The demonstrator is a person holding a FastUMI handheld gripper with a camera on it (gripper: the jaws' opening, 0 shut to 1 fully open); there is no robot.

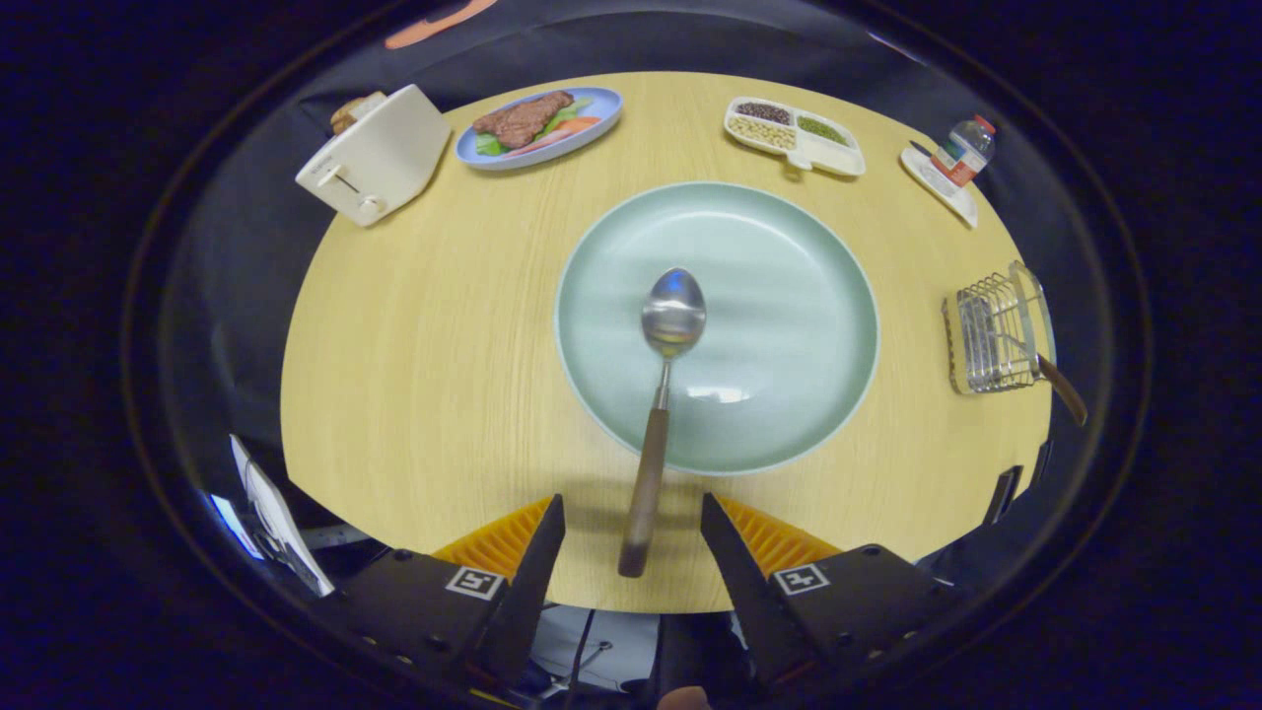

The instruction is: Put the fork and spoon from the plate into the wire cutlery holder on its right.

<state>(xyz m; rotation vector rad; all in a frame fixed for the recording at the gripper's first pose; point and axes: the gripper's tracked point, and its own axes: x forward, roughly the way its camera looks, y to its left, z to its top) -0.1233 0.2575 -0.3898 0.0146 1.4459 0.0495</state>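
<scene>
Task roughly half complete by the look of it: one brown-handled utensil, presumably the fork point(1060, 385), already stands in the wire cutlery holder point(991, 340) to the right of the plate point(789, 296). The spoon point(663, 394) remains, bowl on the plate, wooden handle overhanging the rim onto the table point(424, 345). The gripper point(631, 537) has its fingers apart, either side of the handle's end, touching nothing; grasp and transfer outstanding.

no readable text, square black-and-white markers on the gripper point(631, 537), bottle point(966, 148) label too small
</scene>
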